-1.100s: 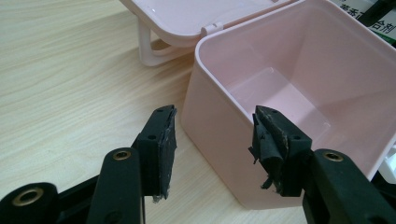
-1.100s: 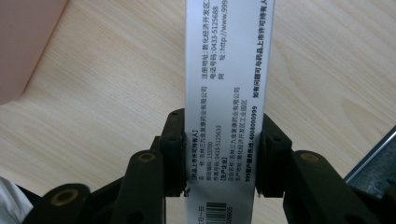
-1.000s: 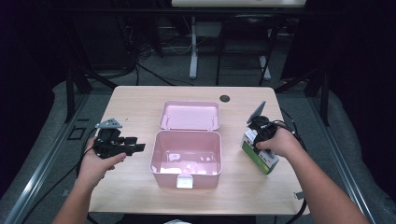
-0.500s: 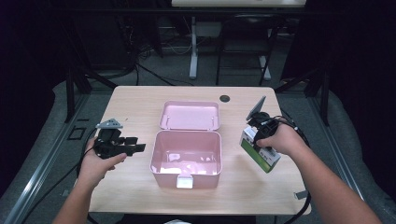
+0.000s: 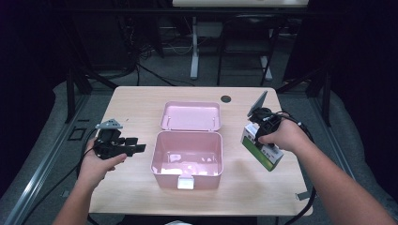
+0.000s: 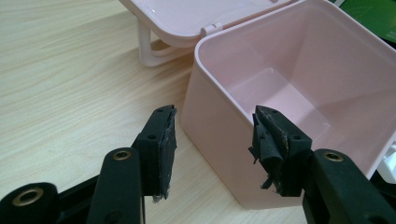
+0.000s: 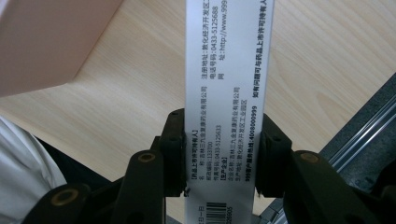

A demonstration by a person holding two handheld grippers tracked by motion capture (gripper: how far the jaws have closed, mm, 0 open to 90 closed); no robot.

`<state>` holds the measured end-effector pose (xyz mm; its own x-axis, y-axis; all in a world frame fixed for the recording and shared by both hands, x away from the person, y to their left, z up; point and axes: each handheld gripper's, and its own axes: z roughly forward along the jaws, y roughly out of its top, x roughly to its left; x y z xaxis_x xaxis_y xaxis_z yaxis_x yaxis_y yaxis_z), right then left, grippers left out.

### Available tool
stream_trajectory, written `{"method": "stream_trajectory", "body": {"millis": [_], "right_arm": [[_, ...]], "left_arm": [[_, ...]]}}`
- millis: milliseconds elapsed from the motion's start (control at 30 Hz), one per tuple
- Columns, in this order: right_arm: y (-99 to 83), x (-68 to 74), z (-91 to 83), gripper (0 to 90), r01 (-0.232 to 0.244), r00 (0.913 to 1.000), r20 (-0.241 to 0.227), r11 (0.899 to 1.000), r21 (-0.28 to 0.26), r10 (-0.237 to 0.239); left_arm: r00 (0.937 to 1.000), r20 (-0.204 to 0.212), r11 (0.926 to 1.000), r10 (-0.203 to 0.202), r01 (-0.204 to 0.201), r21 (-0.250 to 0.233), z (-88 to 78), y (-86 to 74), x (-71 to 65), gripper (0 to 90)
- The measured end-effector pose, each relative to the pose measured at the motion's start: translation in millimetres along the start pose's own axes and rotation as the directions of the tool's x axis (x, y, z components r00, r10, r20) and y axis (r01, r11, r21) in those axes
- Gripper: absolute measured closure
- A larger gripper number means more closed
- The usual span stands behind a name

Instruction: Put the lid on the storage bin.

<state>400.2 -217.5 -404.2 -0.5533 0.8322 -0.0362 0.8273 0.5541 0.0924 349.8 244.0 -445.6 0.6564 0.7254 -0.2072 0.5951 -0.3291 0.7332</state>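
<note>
Wooden table [image 5: 136, 108] stands before dark framing and loose cables. At its centre sits a pink storage box [image 5: 187, 159], empty, with its hinged lid [image 5: 191, 116] folded back flat behind it. Right gripper [image 7: 219, 154] pinches a green-and-white carton [image 5: 262, 146] by its narrow white printed side; the carton is tilted, clear of the tabletop, just right of the box. Left gripper [image 6: 212, 149] hovers at the box's left wall, jaws spread and holding nothing.
</note>
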Motion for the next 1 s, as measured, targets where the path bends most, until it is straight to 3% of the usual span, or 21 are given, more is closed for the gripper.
{"method": "stream_trajectory", "body": {"millis": [467,1000], "right_arm": [[1.4,6.4,-26.9,61.6,0.022,0.9998,0.004,1.000,-0.020,-0.022],[10.1,28.9,-50.8,61.7,0.109,0.9940,0.002,0.993,-0.045,-0.109]], "left_arm": [[1.0000,-0.002,1.0000,-0.005,0.005,0.000,2.8,-1.0,0.4,49.4],[1.0000,0.000,1.0000,-0.007,0.007,0.001,1.4,-0.8,1.0,49.5]]}}
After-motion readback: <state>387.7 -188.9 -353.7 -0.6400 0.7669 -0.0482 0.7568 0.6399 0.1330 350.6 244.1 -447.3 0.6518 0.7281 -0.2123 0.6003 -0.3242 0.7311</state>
